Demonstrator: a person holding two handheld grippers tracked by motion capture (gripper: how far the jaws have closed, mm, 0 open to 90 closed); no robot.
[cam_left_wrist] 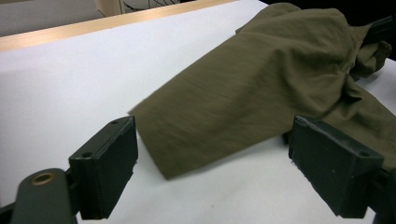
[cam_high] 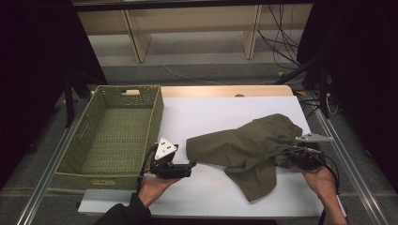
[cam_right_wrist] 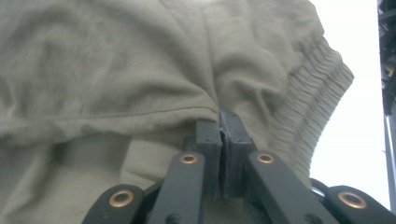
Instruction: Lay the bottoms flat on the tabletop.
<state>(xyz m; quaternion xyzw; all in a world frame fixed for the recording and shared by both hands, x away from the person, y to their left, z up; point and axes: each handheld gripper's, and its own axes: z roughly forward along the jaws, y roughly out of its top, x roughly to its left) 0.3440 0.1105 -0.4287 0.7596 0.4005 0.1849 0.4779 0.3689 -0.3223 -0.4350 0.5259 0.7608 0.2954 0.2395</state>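
An olive-green garment [cam_high: 244, 145] with an elastic waistband lies crumpled on the right half of the white table [cam_high: 211, 110]. My right gripper [cam_high: 287, 159] is at the garment's right side, shut on a fold of the cloth, which bunches up and lifts there. In the right gripper view the jaws [cam_right_wrist: 223, 122] meet with the garment [cam_right_wrist: 116, 70] pinched between them, close to the ribbed waistband. My left gripper [cam_high: 191, 165] rests low on the table just left of the garment's flat left edge. Its jaws [cam_left_wrist: 219, 168] stand wide open, with the garment's corner [cam_left_wrist: 261, 84] lying ahead of them, untouched.
An empty woven basket [cam_high: 157, 117] stands along the table's left side, close behind my left hand. A wooden strip [cam_high: 225, 90] runs along the table's far edge. Cables and black stands [cam_high: 324, 93] crowd the floor at the right.
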